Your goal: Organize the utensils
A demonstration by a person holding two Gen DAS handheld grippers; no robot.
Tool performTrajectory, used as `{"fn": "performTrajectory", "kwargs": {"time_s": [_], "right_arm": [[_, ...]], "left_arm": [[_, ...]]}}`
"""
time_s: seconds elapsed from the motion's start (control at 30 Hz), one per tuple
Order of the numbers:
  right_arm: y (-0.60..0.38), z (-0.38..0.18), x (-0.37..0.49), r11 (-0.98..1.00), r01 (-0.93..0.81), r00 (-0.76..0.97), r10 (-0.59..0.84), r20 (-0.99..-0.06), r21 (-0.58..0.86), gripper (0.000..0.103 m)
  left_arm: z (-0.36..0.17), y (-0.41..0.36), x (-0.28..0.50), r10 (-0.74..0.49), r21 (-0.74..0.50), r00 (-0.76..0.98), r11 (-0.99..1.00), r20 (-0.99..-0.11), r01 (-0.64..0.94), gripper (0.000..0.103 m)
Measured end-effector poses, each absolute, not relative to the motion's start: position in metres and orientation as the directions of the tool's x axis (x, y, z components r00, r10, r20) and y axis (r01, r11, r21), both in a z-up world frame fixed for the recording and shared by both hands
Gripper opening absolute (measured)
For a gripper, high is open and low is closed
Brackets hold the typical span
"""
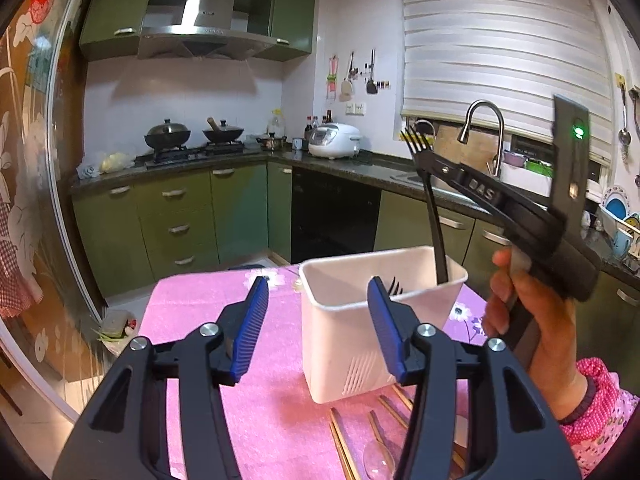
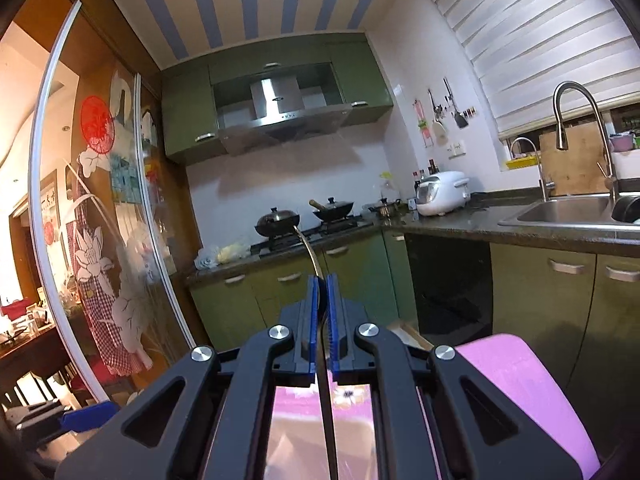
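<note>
Above the white holder (image 1: 372,320), the right gripper (image 1: 424,159) pinches a black fork (image 1: 434,216) (tines up). The left gripper (image 1: 320,312) gapes empty. Slipping could tip the holder.

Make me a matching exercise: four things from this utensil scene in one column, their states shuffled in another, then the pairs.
1. black fork
2. chopsticks
3. white holder
4. left gripper

A. open, empty
B. lying flat on the pink cloth
C. clamped in the right gripper, tines up
D. standing upright on the cloth

Pairs: 1-C, 2-B, 3-D, 4-A
</note>
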State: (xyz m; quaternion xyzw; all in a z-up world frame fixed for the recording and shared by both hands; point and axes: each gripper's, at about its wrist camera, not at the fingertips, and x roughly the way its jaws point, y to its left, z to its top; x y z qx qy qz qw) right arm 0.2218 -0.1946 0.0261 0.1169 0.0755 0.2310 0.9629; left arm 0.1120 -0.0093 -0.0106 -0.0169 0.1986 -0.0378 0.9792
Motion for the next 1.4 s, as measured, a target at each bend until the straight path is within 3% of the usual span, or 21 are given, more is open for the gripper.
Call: {"fn": "performTrajectory", "kwargs": {"time_s": [0.3, 0.33, 0.4, 0.63, 0.8, 0.93, 1.1, 1.23, 1.4], "right_arm": [[-0.203, -0.008, 0.193, 0.884, -0.395, 0.882, 0.441, -0.165, 0.248, 0.008], [-0.204, -0.011, 0.190, 0.888, -0.388, 0.883, 0.435, -0.176, 0.246, 0.012], [-0.206, -0.016, 0.186, 0.892, -0.382, 0.882, 0.430, -0.193, 0.243, 0.032], [-0.214, -0.024, 0.159, 0.915, -0.346, 0.889, 0.391, -0.239, 0.209, 0.050], [-0.227, -0.032, 0.126, 0.932, -0.330, 0.863, 0.363, -0.353, 0.151, 0.063], [-0.244, -0.050, 0.097, 0.946, -0.306, 0.854, 0.324, -0.407, 0.112, 0.064], [-0.267, -0.075, 0.070, 0.947, -0.294, 0.831, 0.320, -0.455, 0.130, 0.065], [-0.280, -0.087, 0.059, 0.949, -0.279, 0.822, 0.315, -0.474, 0.147, 0.065], [-0.289, -0.083, 0.060, 0.943, -0.280, 0.815, 0.333, -0.474, 0.181, 0.065]], "left_arm": [[-0.031, -0.019, 0.101, -0.101, -0.055, 0.883, 0.995, -0.458, 0.085, 0.050], [-0.034, -0.019, 0.099, -0.102, -0.054, 0.880, 0.995, -0.464, 0.088, 0.050], [-0.037, -0.021, 0.095, -0.104, -0.048, 0.874, 0.995, -0.474, 0.092, 0.050], [-0.058, -0.020, 0.087, -0.113, -0.073, 0.836, 0.994, -0.536, 0.087, 0.054], [-0.085, -0.026, 0.085, -0.128, -0.081, 0.757, 0.992, -0.641, 0.100, 0.054], [-0.108, -0.039, 0.076, -0.151, -0.097, 0.688, 0.988, -0.709, 0.117, 0.054], [-0.120, -0.059, 0.067, -0.133, -0.053, 0.689, 0.989, -0.712, 0.137, 0.054], [-0.122, -0.072, 0.078, -0.145, -0.058, 0.685, 0.987, -0.714, 0.149, 0.037], [-0.131, -0.079, 0.093, -0.133, -0.054, 0.651, 0.989, -0.747, 0.140, 0.035]]}}
